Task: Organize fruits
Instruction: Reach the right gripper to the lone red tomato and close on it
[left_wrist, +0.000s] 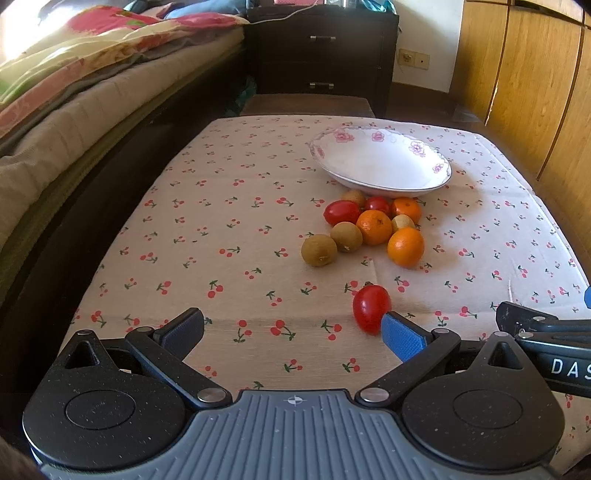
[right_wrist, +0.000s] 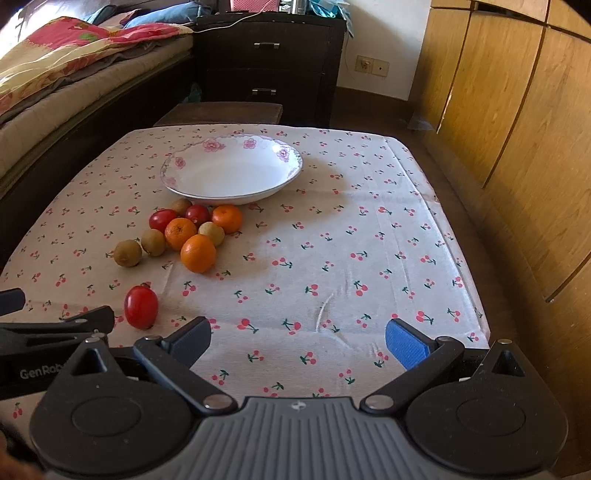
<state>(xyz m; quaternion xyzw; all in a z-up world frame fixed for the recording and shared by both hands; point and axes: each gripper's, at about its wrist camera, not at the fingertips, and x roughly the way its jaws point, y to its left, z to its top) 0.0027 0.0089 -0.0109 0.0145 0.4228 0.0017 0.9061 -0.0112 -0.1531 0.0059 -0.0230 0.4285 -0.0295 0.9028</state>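
Hovering low over the near edge of the table (left_wrist: 258, 177), both grippers point toward the plate (left_wrist: 380, 162). The left gripper (left_wrist: 293, 334) has its jaws spread wide with nothing between them; its right pad (left_wrist: 402, 339) sits just beside a lone tomato (left_wrist: 371, 308), though whether they touch cannot be told. The right gripper (right_wrist: 299, 341) is likewise spread wide and holds nothing, its fingers over bare cloth on the plate's near right side.

The plate holds no fruit and rests on the cherry-print cloth at the far part of the table. Just in front of it lies the fruit cluster: two tomatoes (left_wrist: 341, 212), three oranges (left_wrist: 373, 227) and several brown-green fruits (left_wrist: 318, 251), packed close, some touching. The lone tomato lies well apart from the plate, nearer the grippers than the cluster.

The left view shows the right gripper's black body (left_wrist: 546, 332) entering from the right edge, level with the lone tomato. The right view shows the left gripper's body (right_wrist: 55, 332) at its left edge, with the tomato (right_wrist: 141, 307) just past its tip, and more bare cloth to the right of the plate. Both views take in the bed (right_wrist: 74, 74) left of the plate, a dark drawer chest (right_wrist: 269, 62) behind it and a wooden wardrobe (right_wrist: 517, 110) to its right.
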